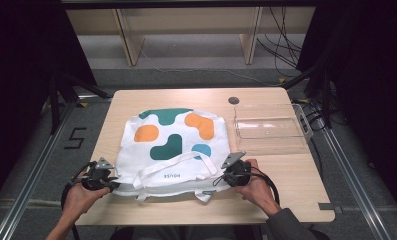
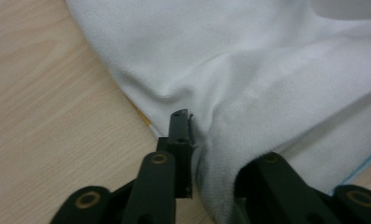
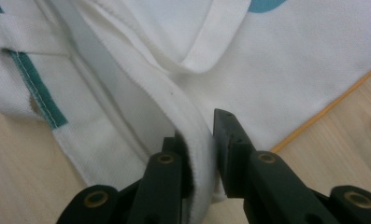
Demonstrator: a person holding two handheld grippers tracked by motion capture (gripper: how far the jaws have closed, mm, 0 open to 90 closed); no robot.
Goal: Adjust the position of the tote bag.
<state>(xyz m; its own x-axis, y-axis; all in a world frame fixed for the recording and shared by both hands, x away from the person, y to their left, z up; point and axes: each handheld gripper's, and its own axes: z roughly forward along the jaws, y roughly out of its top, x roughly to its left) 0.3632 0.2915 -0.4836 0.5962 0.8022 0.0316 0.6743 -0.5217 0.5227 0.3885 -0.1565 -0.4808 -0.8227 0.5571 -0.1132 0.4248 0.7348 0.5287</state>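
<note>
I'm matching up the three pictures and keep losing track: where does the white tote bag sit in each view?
High view: the white tote bag lies mid-table, opening toward the person.
Left gripper view: it covers the upper right, its cloth pinched in the left tongs.
Right gripper view: it spans the top, its rim pinched in the right tongs.
Shared landmark: the light wooden table.

Even overhead light is falling on the table; surroundings are lying dark. High view is looking soft and grainy. White bag is glaring, washing out just beyond the left gripper. Jaw bases nearest both gripper cameras are blurring; faint shadow is sitting under cloth beside the right gripper
</note>
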